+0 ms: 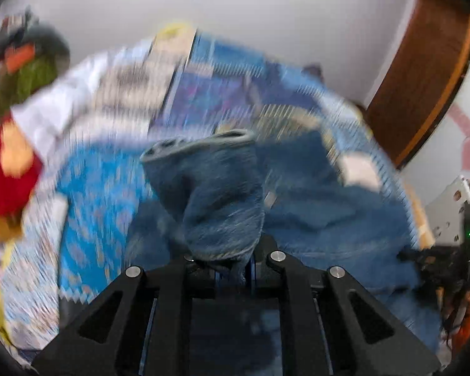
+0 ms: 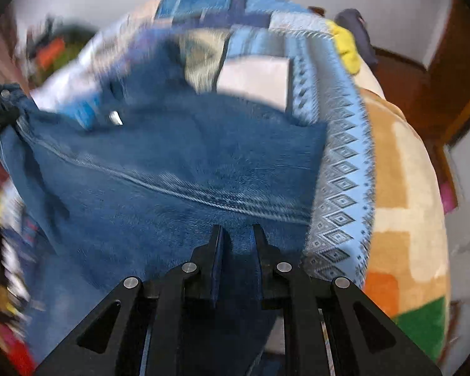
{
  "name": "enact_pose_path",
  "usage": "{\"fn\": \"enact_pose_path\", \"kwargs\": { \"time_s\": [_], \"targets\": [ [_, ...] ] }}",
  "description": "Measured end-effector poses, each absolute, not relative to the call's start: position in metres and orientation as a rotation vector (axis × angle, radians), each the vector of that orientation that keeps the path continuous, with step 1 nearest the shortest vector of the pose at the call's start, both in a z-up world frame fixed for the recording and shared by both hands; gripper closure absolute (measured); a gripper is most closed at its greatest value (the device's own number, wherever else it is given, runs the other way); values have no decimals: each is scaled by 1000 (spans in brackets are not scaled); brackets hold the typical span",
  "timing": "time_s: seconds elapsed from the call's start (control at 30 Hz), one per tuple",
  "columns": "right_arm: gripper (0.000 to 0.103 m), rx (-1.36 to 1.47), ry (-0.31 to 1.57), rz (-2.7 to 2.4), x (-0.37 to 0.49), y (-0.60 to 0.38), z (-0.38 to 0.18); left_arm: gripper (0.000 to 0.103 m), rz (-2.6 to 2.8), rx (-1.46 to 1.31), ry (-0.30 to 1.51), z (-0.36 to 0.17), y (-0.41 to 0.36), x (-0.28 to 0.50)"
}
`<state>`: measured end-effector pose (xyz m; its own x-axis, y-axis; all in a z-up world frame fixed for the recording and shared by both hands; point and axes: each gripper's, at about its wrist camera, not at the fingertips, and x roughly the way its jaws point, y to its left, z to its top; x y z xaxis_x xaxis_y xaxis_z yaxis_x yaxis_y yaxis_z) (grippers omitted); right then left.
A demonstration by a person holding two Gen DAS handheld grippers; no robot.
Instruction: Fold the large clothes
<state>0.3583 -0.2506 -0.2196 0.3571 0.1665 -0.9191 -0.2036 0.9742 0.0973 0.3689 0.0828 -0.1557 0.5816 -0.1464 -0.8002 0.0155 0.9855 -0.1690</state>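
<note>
2 grippers pinch the jeans (image 2: 178,169) over the patterned bedspread (image 2: 338,163), near its right edge: the left gripper (image 1: 232,263) clamped on a bunched hem, the right gripper (image 2: 236,235) closed on denim, seemingly stretching it taut for folding.

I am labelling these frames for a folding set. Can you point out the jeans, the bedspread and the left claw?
jeans (image 2: 178,169): right wrist view, on the side seam.
bedspread (image 2: 338,163): right wrist view, on its diamond-patterned border.
left claw (image 1: 232,266): left wrist view, where denim is pinched.
</note>
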Motion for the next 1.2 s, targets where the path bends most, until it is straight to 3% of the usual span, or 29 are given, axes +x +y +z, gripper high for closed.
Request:
{"fn": "enact_pose_path", "kwargs": {
  "time_s": [0.17,0.33,0.37,0.4,0.43,0.5,0.67,0.77,0.83,0.9,1.2],
  "targets": [
    [91,-198,1117,196,345,-246,-219,87,-138,-204,1075,-215,103,358],
    [89,-240,1119,110,342,-261,-220,69,-114,-221,1102,-242,118,345],
    [84,-237,1124,101,340,-265,-222,68,-105,-236,1114,-249,123,341],
    [68,-233,1120,85,339,-270,-222,68,-102,-248,1120,-251,127,337],
    [42,-238,1105,50,338,-276,-220,67,-109,-271,1120,-251,131,335],
    [19,-253,1082,-16,338,-286,-222,65,-115,-298,1115,-254,135,328],
    [18,-23,1157,54,338,-320,-225,59,-82,-247,1122,-254,132,318],
    [16,99,1193,63,336,-334,-229,48,-30,-188,1128,-250,130,311],
    [16,174,1212,74,336,-339,-231,24,32,-138,1132,-248,131,306],
    [16,231,1220,86,331,-342,-232,15,70,-103,1120,-246,135,297],
    [16,274,1212,159,334,-337,-219,15,71,-210,1140,-212,183,295]
  ]
}}
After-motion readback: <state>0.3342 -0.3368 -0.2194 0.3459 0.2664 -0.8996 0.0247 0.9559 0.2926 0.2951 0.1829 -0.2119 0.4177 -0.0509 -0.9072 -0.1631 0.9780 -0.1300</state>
